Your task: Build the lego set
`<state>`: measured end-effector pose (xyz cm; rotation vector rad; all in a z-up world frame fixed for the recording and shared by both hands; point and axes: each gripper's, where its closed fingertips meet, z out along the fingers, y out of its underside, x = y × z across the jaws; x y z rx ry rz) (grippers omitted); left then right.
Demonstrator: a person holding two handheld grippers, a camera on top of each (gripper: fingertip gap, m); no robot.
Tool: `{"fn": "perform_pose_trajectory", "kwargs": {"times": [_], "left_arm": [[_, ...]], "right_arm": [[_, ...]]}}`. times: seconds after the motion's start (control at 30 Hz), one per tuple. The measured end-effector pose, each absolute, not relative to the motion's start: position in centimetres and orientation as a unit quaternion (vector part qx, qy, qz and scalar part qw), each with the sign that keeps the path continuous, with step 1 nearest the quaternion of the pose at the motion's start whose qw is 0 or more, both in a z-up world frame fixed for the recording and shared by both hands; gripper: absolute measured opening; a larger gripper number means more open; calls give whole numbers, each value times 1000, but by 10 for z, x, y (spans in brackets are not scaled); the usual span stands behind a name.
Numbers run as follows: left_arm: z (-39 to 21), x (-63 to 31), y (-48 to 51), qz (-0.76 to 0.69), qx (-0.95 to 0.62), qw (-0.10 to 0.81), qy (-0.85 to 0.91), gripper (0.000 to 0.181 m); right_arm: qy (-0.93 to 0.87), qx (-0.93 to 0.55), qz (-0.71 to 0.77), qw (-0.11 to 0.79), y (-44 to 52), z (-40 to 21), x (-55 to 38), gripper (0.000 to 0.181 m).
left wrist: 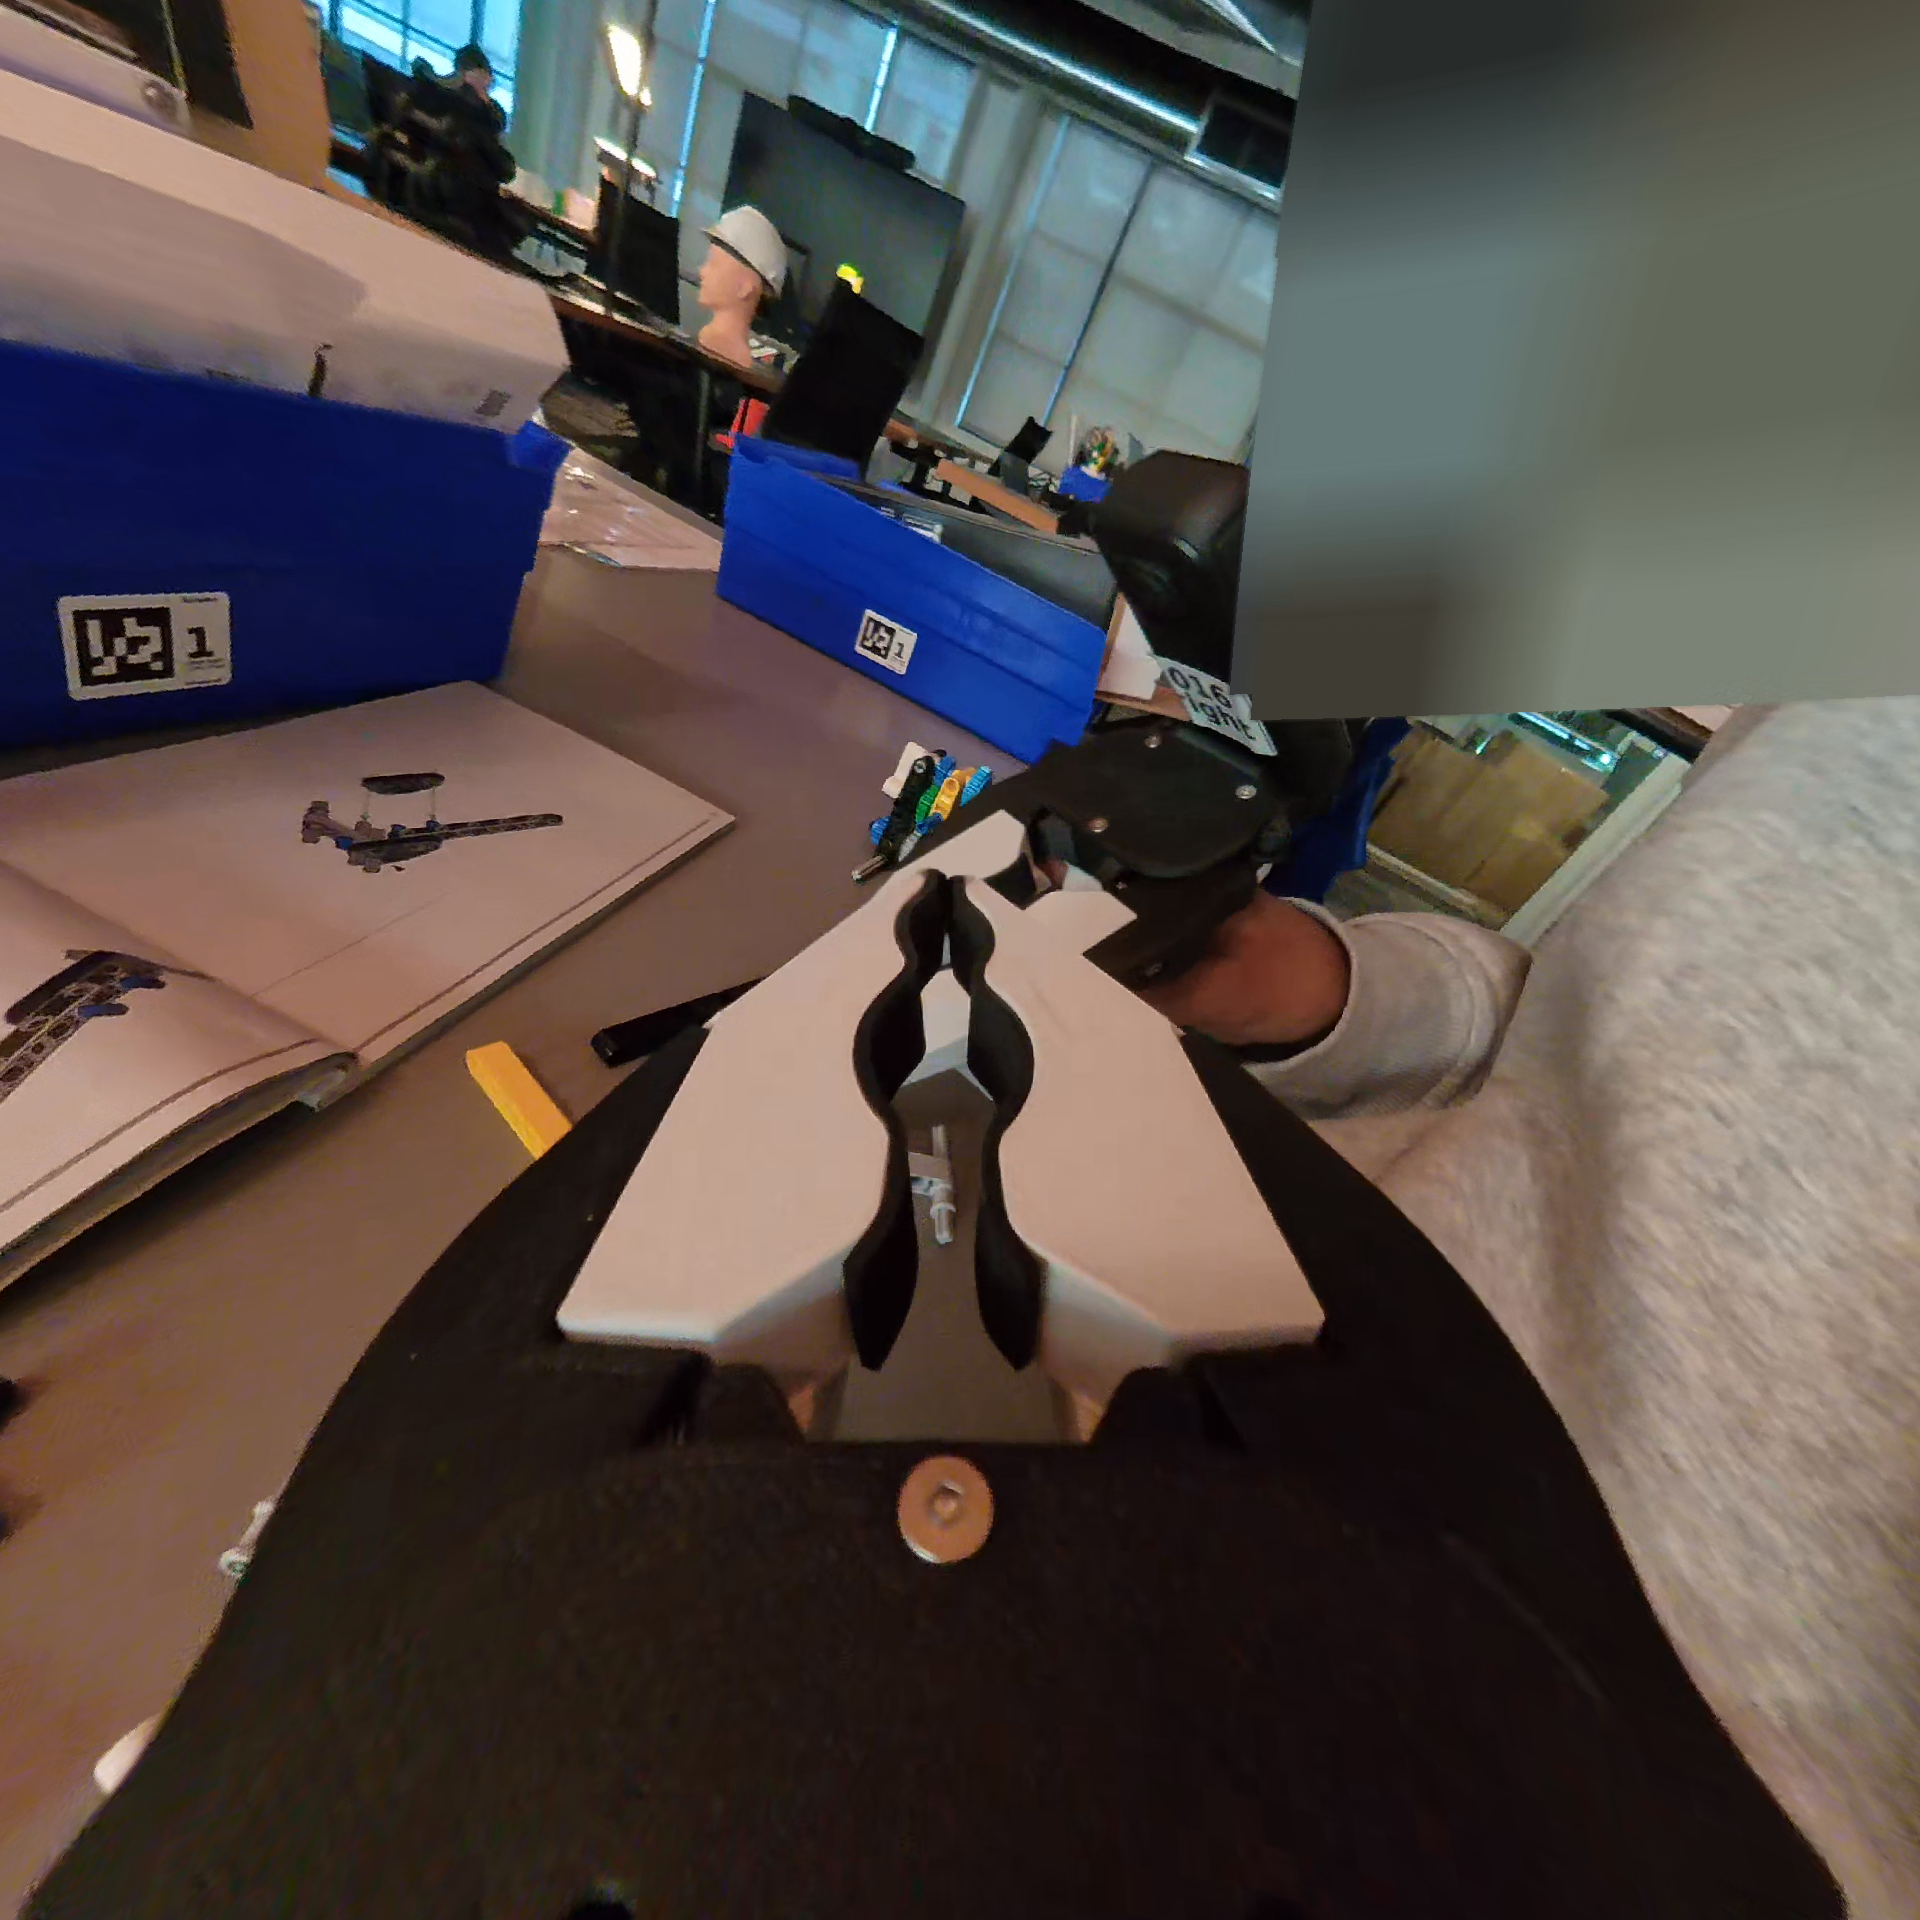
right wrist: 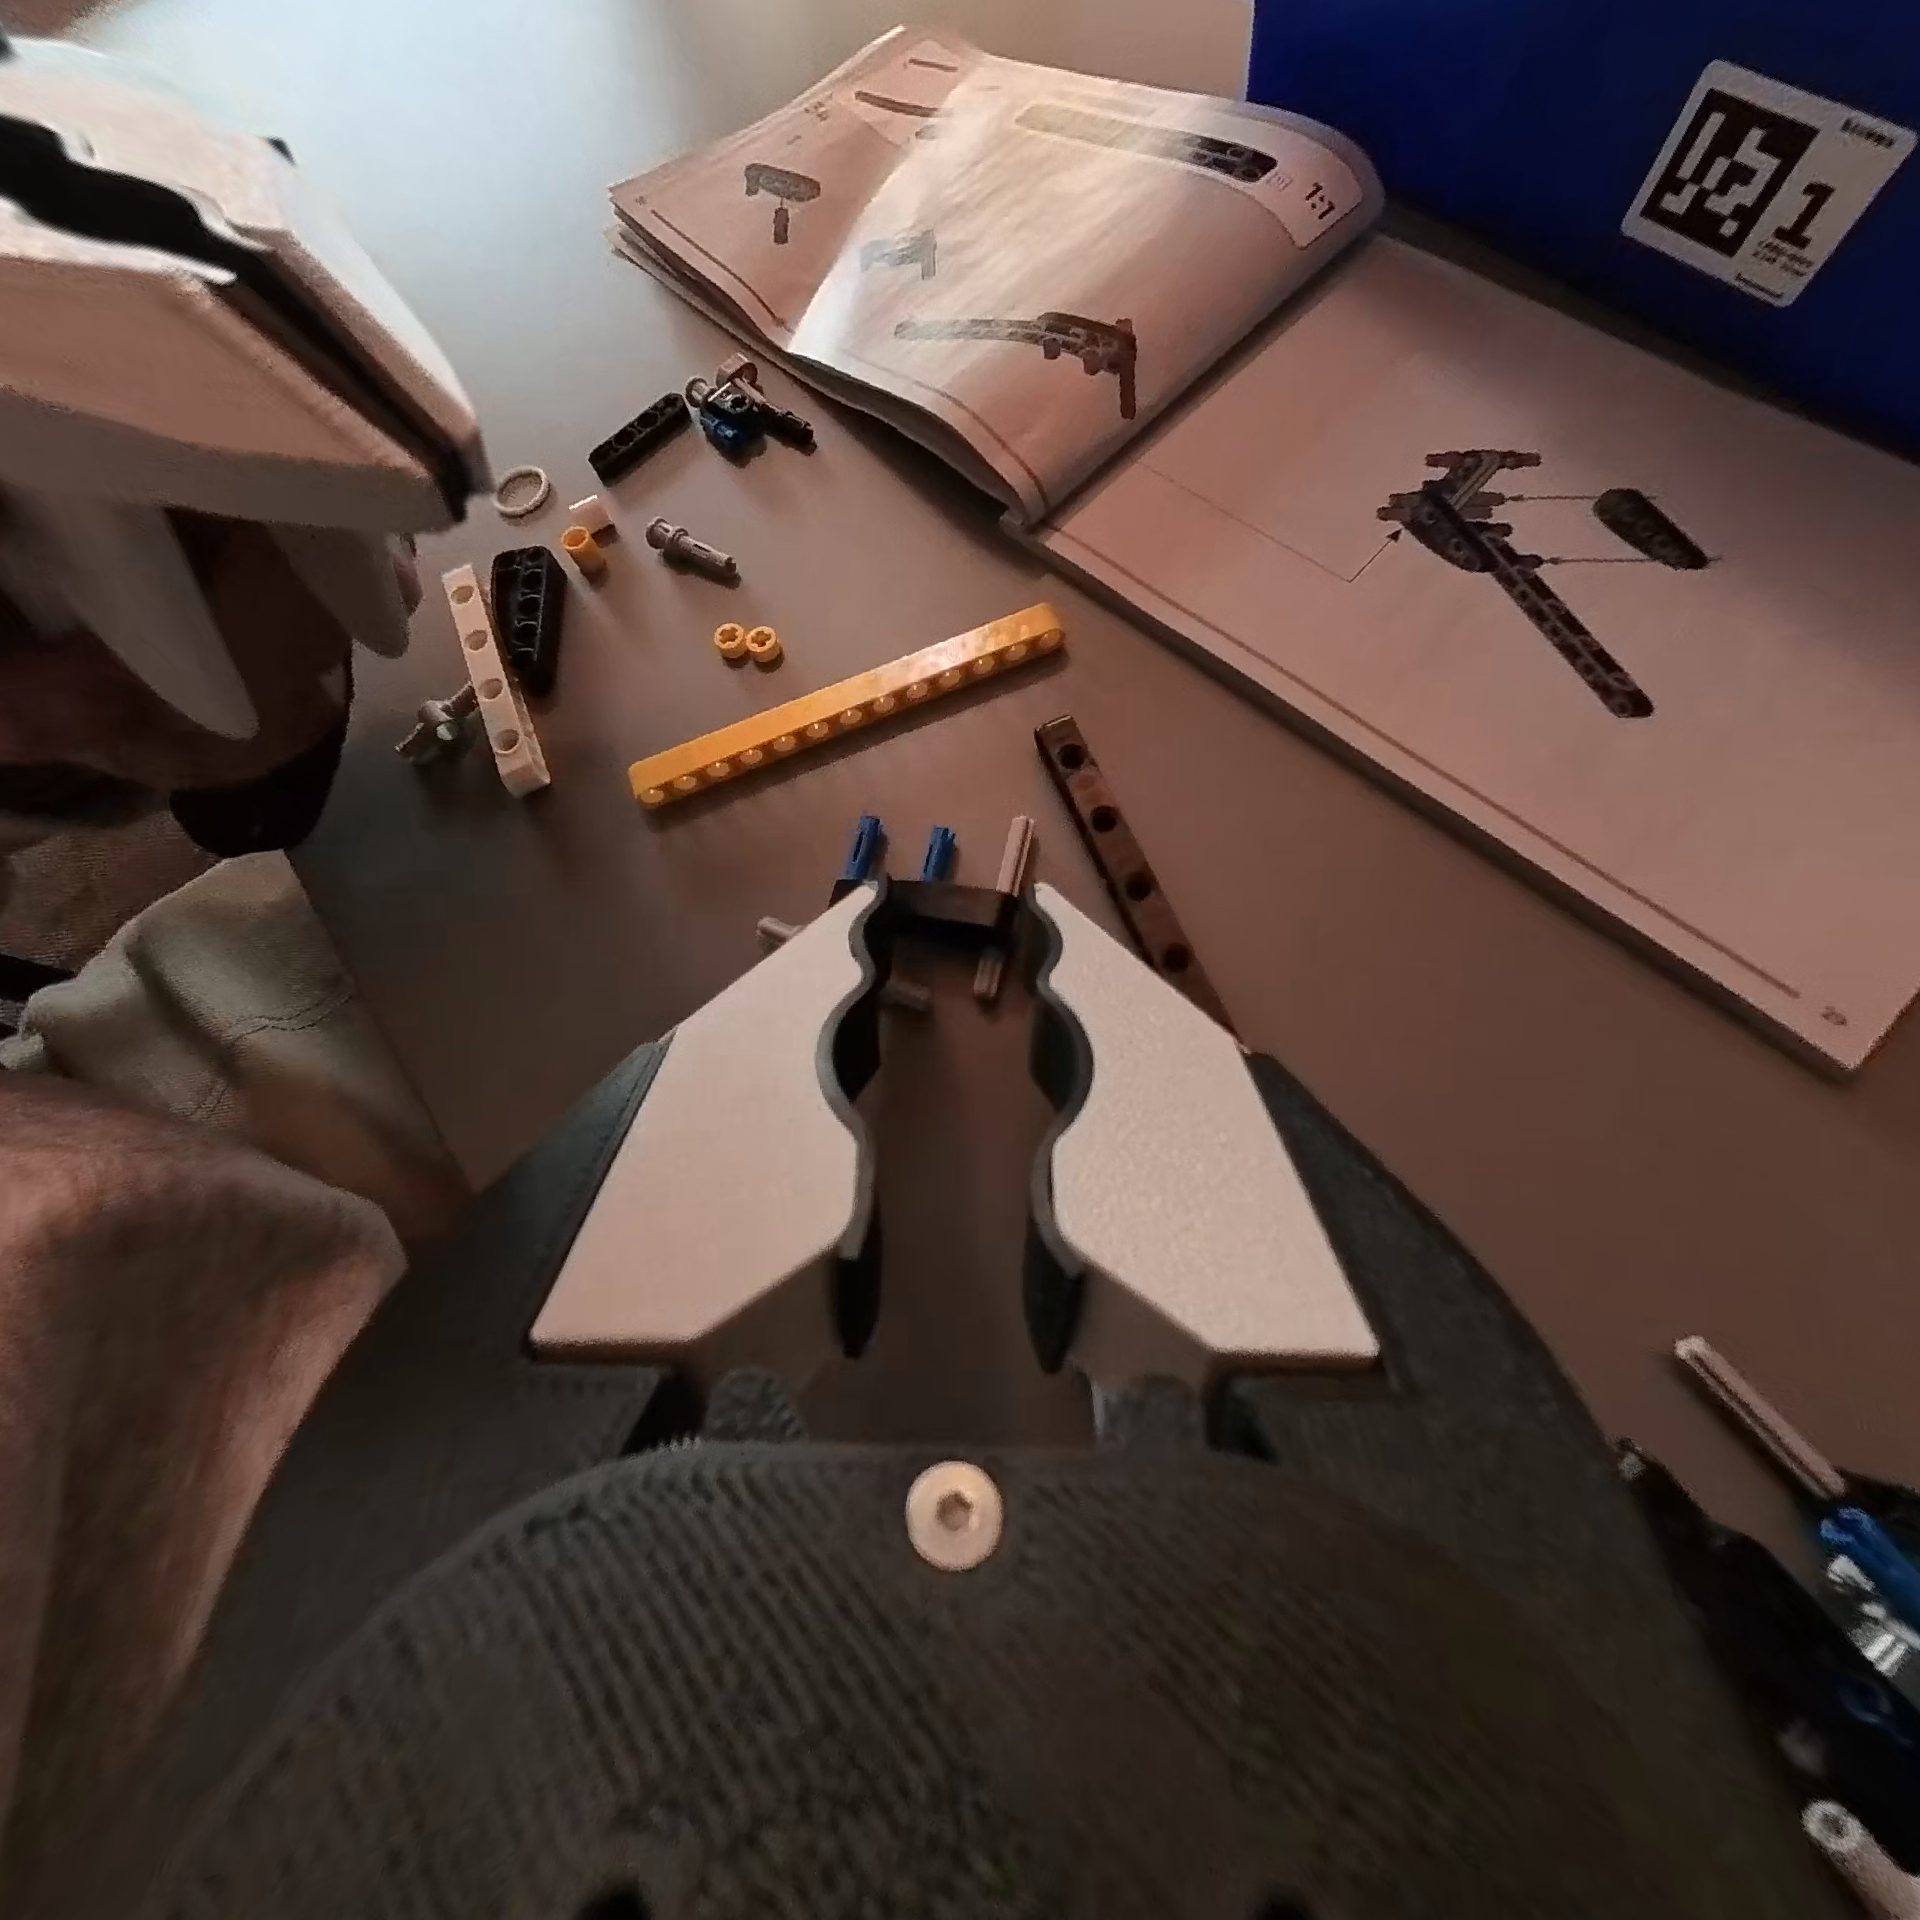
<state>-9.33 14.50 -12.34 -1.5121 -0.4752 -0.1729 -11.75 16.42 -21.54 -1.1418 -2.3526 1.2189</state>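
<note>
My right gripper (right wrist: 951, 906) is shut on a small black beam piece (right wrist: 940, 902) that carries two blue pins (right wrist: 902, 844) and a tan axle (right wrist: 1013, 857). It holds the piece just above the grey table. My left gripper (left wrist: 943, 896) has its jaws pressed together; nothing shows between them. It also shows at the upper left of the right wrist view (right wrist: 457, 494), over the loose parts. A long yellow beam (right wrist: 847, 701) and a long black beam (right wrist: 1117, 842) lie just ahead of the right gripper. The right gripper's black body (left wrist: 1164, 821) shows beyond my left fingertips.
An open instruction booklet (right wrist: 1351, 582) lies right of the parts. Loose pieces: white beam (right wrist: 494, 681), black bent beam (right wrist: 530, 618), yellow bushes (right wrist: 748, 639), grey pin (right wrist: 691, 545), ring (right wrist: 523, 488). Blue bins (left wrist: 260, 540) (left wrist: 904, 613) stand behind. A colourful sub-assembly (left wrist: 925, 800) sits near them. Some 10 cm of space lies between my two pairs of fingers.
</note>
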Motion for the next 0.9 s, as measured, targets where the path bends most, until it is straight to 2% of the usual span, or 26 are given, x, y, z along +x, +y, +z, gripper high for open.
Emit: {"fn": "perform_pose_trajectory", "kwargs": {"times": [0.4, 0.9], "left_arm": [[-125, -98, 143, -96, -666, 702, -233, 0], [-128, -97, 145, -103, -669, 698, -233, 0]], "right_arm": [[-799, -396, 432, 135, 169, -211, -115, 16], [-788, -389, 453, 150, 168, -202, -116, 23]]}}
